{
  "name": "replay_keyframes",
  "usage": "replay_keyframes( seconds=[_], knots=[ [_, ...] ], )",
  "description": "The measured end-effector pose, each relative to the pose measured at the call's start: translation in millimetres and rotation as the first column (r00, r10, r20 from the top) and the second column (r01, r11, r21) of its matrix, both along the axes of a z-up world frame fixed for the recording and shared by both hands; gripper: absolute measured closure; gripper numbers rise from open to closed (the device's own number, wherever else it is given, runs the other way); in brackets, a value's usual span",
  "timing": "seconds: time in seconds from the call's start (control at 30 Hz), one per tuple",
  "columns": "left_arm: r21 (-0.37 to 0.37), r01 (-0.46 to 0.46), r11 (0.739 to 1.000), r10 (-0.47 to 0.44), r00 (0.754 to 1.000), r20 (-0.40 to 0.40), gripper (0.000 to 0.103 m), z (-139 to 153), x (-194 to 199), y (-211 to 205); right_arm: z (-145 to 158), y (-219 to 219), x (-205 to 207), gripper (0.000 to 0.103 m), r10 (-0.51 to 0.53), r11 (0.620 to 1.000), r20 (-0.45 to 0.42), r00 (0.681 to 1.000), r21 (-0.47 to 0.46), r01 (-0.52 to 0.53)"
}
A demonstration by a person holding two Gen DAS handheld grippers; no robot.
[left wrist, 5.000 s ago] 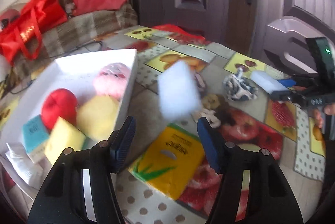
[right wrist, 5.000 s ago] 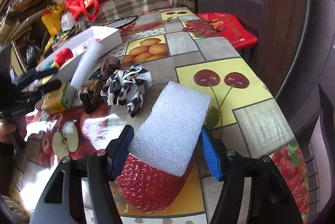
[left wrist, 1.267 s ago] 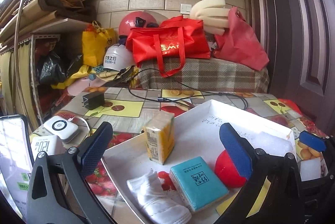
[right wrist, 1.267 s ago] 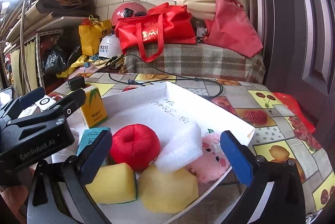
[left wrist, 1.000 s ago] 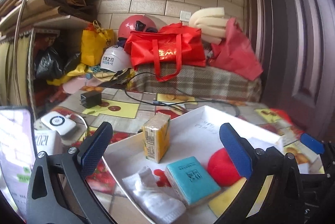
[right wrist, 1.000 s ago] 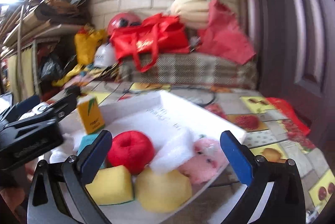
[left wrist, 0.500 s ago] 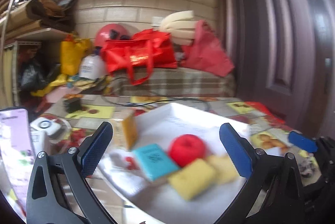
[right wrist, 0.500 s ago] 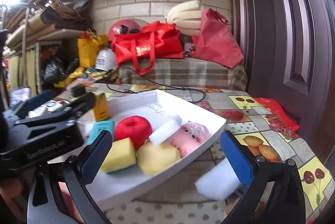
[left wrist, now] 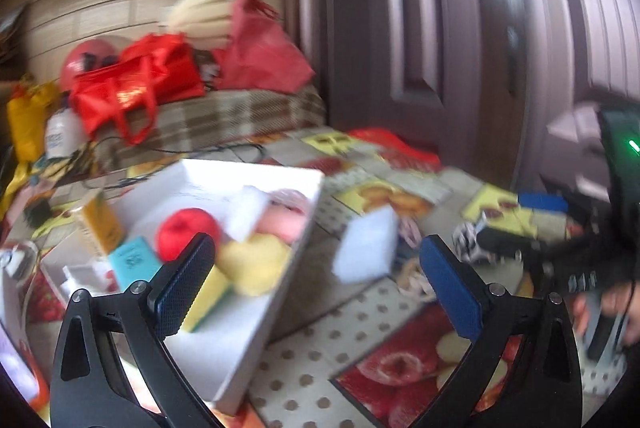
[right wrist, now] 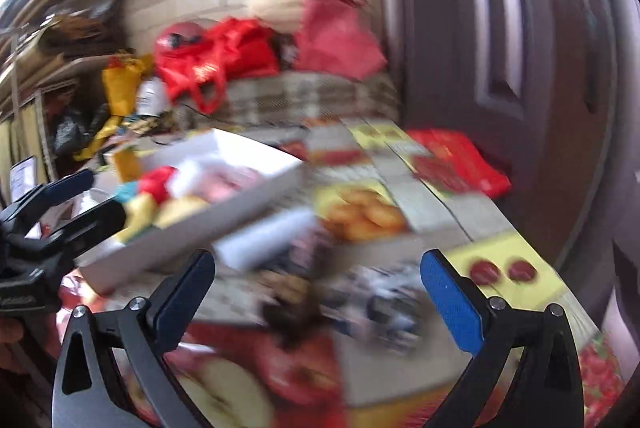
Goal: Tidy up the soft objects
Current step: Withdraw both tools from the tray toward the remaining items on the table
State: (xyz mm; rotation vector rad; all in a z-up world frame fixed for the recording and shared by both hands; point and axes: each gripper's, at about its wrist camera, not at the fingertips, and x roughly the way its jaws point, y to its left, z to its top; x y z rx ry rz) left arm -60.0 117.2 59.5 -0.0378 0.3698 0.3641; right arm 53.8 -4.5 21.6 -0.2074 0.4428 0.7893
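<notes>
Both pictures are smeared, so small details are hard to read. The left tongs (left wrist: pixel 316 272) stand wide apart with nothing between their blue pads, hanging over the near edge of the white tray (left wrist: pixel 256 340) on the fruit-patterned table (left wrist: pixel 320 368). In the tray lie a red ball (left wrist: pixel 184 232), a pink plush toy (left wrist: pixel 284 216), a white foam piece (left wrist: pixel 248 212) leaning against the plush, a yellow sponge (left wrist: pixel 256 260), a teal packet (left wrist: pixel 132 260) and an upright yellow carton (left wrist: pixel 100 224). Just outside the tray's right wall a second white foam block (left wrist: pixel 364 248) rests on the table, and farther right lies a black-and-white patterned cloth (left wrist: pixel 468 244). The right tongs (right wrist: pixel 318 296) are also spread wide and empty, above the table to the right of the tray. From the right wrist view the foam block (right wrist: pixel 268 240) lies just beside the tray's wall (right wrist: pixel 192 244), with a dark brown soft item (right wrist: pixel 288 312) and the blurred patterned cloth (right wrist: pixel 384 304) nearer the camera. Behind the table, red bags (right wrist: pixel 224 64) sit piled on a plaid-covered surface (right wrist: pixel 312 96), beside a dark door (right wrist: pixel 500 48). A hand (left wrist: pixel 608 308) grips the right tool at the edge of the left view.
</notes>
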Motion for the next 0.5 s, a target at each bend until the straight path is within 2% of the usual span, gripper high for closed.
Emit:
replay_keyframes(
  seconds=[0.07, 0.17, 0.2, 0.3, 0.43, 0.5],
  knots=[
    [0.014, 0.014, 1.0, -0.013, 0.998, -0.067, 0.0, -4, 13, -5, -7, -4, 17, 0.0, -0.017, 0.997, -0.05, 0.999, -0.076, 0.013],
    [0.018, 0.025, 1.0, -0.022, 0.988, -0.154, 0.0, -11, 29, -7, -15, -5, 31, 0.002, -0.009, 0.995, -0.118, 0.993, -0.102, -0.004],
    [0.013, 0.035, 0.999, -0.032, 0.983, -0.179, 0.001, -14, 33, -7, -17, -3, 33, 0.007, 0.007, 0.994, -0.139, 0.99, -0.107, -0.022],
    [0.001, 0.063, 0.998, -0.061, 0.971, -0.233, 0.012, -21, 44, -10, -23, 9, 35, 0.018, 0.04, 0.988, -0.16, 0.986, -0.14, -0.063],
    [-0.021, 0.164, 0.986, -0.164, 0.946, -0.278, 0.014, -26, 57, -25, -32, 15, 52, 0.033, 0.056, 0.986, -0.255, 0.965, -0.136, -0.094],
    [-0.041, 0.233, 0.972, -0.234, 0.924, -0.303, 0.014, -29, 67, -37, -34, 10, 58, 0.062, 0.072, 0.989, -0.3, 0.951, -0.1, -0.106]
  ],
)
